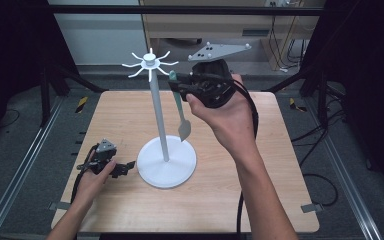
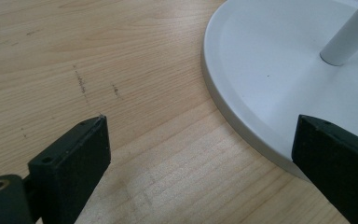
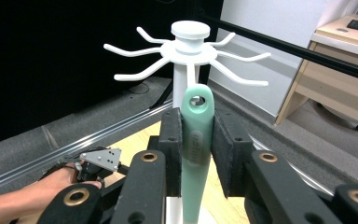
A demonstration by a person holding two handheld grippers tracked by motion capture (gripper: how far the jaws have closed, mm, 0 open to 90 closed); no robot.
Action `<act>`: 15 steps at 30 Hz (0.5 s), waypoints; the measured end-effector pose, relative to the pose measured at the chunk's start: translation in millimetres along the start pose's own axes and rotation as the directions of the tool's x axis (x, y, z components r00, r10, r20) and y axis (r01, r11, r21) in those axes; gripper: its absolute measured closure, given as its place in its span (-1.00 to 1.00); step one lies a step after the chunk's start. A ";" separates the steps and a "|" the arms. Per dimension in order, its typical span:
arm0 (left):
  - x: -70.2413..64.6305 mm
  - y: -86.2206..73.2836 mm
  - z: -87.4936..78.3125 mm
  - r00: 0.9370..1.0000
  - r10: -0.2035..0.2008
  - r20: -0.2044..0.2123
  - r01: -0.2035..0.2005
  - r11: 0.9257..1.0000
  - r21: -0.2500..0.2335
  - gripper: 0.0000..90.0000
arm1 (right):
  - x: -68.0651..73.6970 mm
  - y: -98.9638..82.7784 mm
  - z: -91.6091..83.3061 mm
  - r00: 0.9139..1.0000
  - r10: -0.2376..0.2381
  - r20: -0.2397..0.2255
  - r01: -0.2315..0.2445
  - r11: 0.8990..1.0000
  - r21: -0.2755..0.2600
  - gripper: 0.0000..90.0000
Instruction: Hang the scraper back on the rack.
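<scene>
The slim mint-green plastic spatula [image 3: 196, 154] is clamped at its handle, below the hanging hole, by the right gripper [image 3: 196, 140], near the white hook-topped stand [image 1: 150, 61]. It is judged light, stiff and slightly slippery. The left gripper [image 2: 200, 154] is held released over the worktop [image 2: 98, 56].

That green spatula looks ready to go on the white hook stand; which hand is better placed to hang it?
The right claw: it already grips the spatula just below the stand's hooks. The left claw rests open by the stand's base.
</scene>
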State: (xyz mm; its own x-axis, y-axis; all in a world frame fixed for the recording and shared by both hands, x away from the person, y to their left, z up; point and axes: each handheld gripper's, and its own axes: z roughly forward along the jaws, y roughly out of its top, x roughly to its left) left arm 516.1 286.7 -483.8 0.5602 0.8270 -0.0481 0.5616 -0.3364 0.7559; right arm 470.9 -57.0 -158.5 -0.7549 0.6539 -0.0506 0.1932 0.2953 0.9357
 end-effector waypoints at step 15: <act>0.8 0.1 -0.6 1.000 -0.001 0.002 0.001 1.000 -0.003 -0.91 | 1.9 2.6 14.9 1.000 -0.003 -0.003 0.003 1.000 0.019 0.65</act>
State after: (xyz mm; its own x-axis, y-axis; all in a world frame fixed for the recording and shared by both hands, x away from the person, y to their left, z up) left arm 516.3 287.6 -483.5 0.5609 0.8264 -0.0499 0.5599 -0.3342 0.7582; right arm 479.3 -44.6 -161.4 -0.7576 0.6505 -0.0525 0.2025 0.3108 0.9287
